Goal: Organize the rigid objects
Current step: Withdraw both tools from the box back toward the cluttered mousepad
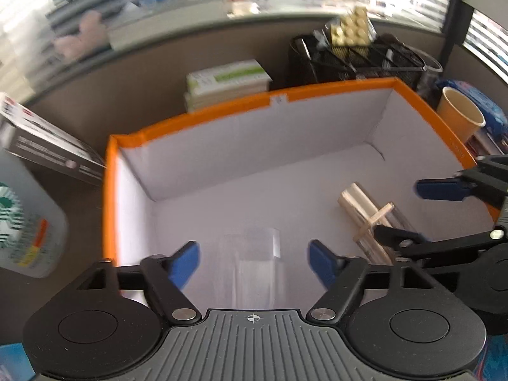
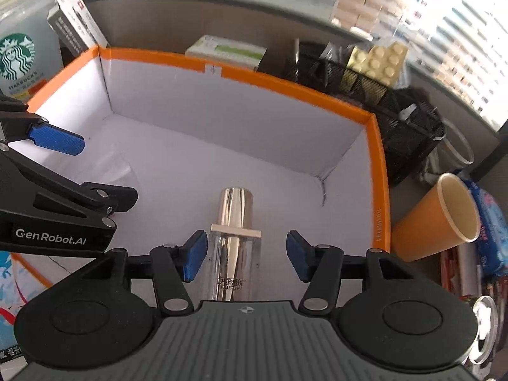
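Left wrist view: left tool (image 1: 254,262) with blue ribbed pads spread apart, hovering over a clear cylindrical glass (image 1: 254,254) lying on the white floor of the box (image 1: 222,108), touching neither pad. Box of white card, orange-rimmed, rectangular, open-topped. Toward its right wall, a clear bottle (image 1: 368,219) with a shiny gold cap, lying flat, well apart from the glass. Right tool (image 1: 416,212) entering from the right edge, pads apart, just above that bottle. Behind the box on the worktop: black mesh organizer (image 1: 365,60) holding a cream studded brick (image 1: 350,30); stacked green-and-white cartons (image 1: 227,81); orange paper cup (image 1: 462,114) tilted at the far right corner.

Right wrist view: right tool (image 2: 247,254) open, pads either side of the bottle (image 2: 235,244) without gripping it; gold cap pointing toward the far wall, printed label near the base. Left tool (image 2: 95,171) at the left edge, pads parted, over the faint glass (image 2: 117,171). Starbucks jug (image 2: 22,60) of translucent plastic beyond the left wall of the box (image 2: 376,171). Paper cup (image 2: 444,219) leaning beside the right wall.
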Motion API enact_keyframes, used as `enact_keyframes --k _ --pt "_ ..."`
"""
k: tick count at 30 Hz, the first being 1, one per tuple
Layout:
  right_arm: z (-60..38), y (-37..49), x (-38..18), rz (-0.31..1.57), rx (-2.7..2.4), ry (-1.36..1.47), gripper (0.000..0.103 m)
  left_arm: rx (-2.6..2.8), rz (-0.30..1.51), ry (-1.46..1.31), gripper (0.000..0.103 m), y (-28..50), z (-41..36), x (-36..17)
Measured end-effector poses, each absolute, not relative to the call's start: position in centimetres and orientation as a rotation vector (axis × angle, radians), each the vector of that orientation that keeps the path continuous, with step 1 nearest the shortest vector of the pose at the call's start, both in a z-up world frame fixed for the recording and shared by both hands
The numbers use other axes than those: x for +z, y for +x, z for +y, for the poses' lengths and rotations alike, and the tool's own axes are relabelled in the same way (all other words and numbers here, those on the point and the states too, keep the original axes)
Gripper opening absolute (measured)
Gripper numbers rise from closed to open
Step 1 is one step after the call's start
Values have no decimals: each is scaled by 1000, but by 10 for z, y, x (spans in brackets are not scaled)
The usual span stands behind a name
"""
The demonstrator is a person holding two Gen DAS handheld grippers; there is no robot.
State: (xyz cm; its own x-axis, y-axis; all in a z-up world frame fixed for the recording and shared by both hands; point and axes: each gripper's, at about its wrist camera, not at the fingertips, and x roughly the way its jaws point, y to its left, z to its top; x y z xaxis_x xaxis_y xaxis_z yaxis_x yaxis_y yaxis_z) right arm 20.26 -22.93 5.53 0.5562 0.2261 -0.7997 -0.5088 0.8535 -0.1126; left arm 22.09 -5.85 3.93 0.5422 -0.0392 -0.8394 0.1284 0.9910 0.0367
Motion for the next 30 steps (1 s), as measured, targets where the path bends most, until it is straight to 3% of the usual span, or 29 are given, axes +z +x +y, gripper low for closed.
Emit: enact_keyframes --k 2,5,13,19,30 --pt "-233 197 65 843 423 -355 56 -77 946 104 97 216 -57 50" --pt "-241 190 83 795 413 -329 62 -94 914 70 98 210 -50 65" --pt "-265 151 116 700 384 -232 63 -121 785 71 103 162 -42 96" --pt "-280 87 127 563 403 -164 73 -165 689 121 103 108 -35 93" --pt "-280 -19 43 523 348 -241 73 -220 672 225 103 27 -35 17"
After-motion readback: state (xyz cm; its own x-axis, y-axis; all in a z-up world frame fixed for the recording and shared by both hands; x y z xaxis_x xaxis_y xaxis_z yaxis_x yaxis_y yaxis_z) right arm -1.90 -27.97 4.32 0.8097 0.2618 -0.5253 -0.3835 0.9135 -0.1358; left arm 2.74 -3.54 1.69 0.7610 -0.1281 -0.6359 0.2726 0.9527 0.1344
